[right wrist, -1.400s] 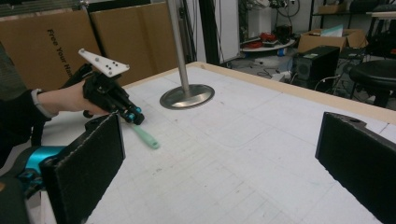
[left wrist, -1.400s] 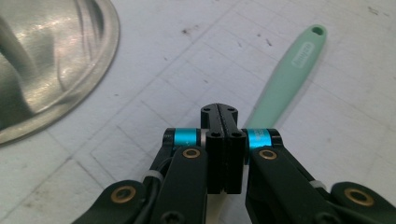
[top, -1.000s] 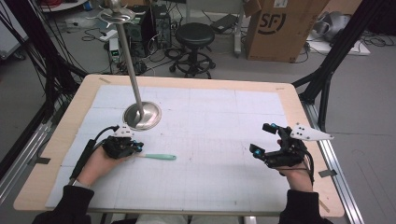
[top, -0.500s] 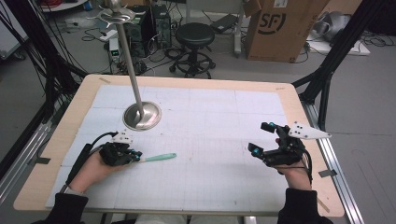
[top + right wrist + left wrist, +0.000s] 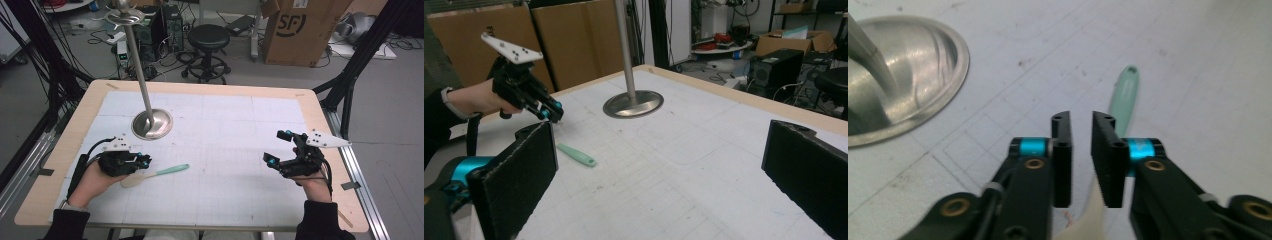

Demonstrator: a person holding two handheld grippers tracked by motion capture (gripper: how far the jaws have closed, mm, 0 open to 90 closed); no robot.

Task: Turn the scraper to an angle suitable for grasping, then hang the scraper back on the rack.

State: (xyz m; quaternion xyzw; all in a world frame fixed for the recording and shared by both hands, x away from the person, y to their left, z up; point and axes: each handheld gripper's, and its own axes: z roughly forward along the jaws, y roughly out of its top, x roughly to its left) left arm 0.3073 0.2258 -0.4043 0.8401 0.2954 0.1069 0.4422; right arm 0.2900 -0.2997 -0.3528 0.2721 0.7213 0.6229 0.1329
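My left gripper (image 5: 142,161) has just been easing open, nothing pinched, hovering over the cream bowl end of the spoon (image 5: 156,174) lying flat on the tabletop (image 5: 235,145). Looks light, stiff, slick plastic; I'd grab the mint handle mid-length.

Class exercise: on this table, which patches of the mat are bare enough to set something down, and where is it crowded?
Bare: the mat between the spoon and the right gripper, and the far right stretch beside the stand base. Crowded: the near left, where the left gripper, spoon and stand base cluster.
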